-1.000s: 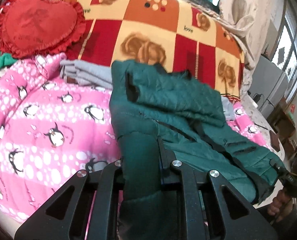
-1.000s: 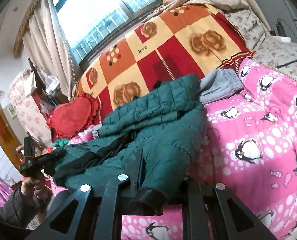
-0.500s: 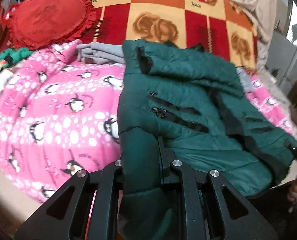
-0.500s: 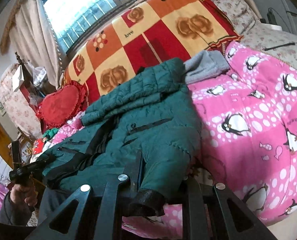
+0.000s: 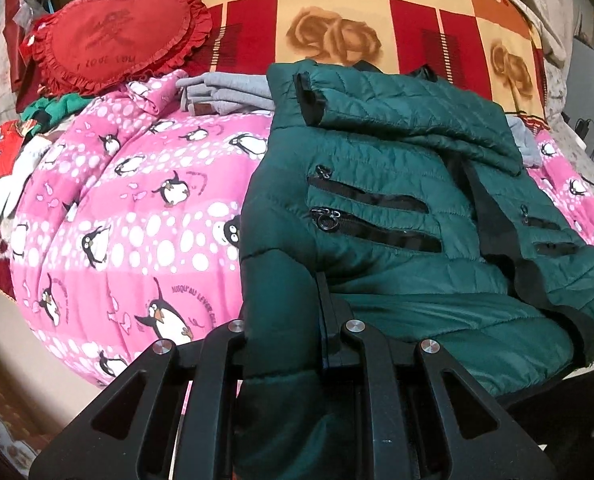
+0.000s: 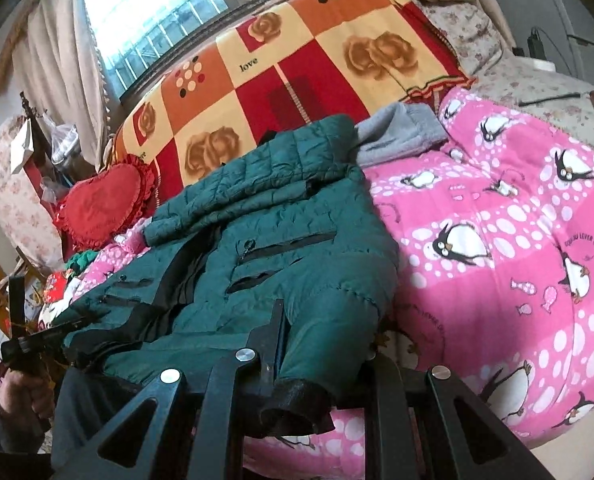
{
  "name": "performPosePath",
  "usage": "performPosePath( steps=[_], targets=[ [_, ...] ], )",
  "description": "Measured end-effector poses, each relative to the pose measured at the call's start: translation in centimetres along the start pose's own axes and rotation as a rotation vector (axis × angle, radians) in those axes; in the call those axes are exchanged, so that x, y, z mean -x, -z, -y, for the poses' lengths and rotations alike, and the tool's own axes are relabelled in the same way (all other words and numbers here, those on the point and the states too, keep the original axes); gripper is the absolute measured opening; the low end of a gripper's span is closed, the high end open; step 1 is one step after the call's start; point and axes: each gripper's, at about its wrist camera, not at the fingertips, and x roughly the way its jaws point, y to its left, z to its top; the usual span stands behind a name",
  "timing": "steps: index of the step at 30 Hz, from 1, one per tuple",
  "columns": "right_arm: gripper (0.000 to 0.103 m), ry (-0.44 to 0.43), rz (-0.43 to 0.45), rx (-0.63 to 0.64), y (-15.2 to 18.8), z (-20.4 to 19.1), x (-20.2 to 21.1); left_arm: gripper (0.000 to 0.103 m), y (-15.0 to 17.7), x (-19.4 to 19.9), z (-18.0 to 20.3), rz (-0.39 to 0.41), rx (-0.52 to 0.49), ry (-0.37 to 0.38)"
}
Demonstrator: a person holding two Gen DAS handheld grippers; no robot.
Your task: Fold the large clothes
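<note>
A dark green quilted jacket (image 5: 377,168) (image 6: 289,216) lies front up on the pink penguin quilt (image 5: 129,200) (image 6: 497,220), one sleeve folded across its chest. My left gripper (image 5: 297,304) is shut on the jacket's bottom corner; the fabric bulges between the jaws and hides one finger. My right gripper (image 6: 321,332) is shut on the other bottom corner, where a black-edged hem (image 6: 297,404) hangs over its frame. The right wrist view also shows the left gripper (image 6: 37,340) at the far left, held by a hand (image 6: 21,392).
A red heart pillow (image 5: 117,36) (image 6: 101,204) and a folded grey garment (image 5: 225,92) (image 6: 401,132) lie behind the jacket, against a checked rose blanket (image 5: 337,12). A white glove (image 5: 5,192) rests at the quilt's left edge. A window (image 6: 177,12) is behind the bed.
Both views have tipped downward toward the bed. The left gripper has sunk with its corner, and the jacket now lies flatter and more spread on the quilt. Both grips are unchanged.
</note>
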Motion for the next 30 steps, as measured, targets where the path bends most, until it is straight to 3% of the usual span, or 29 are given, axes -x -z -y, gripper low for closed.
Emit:
performPosePath(
  steps=[30],
  targets=[
    [0.015, 0.094, -0.038, 0.101, 0.4, -1.6, -0.4, 0.015, 0.4, -0.3, 0.0, -0.011, 0.002, -0.002]
  ],
)
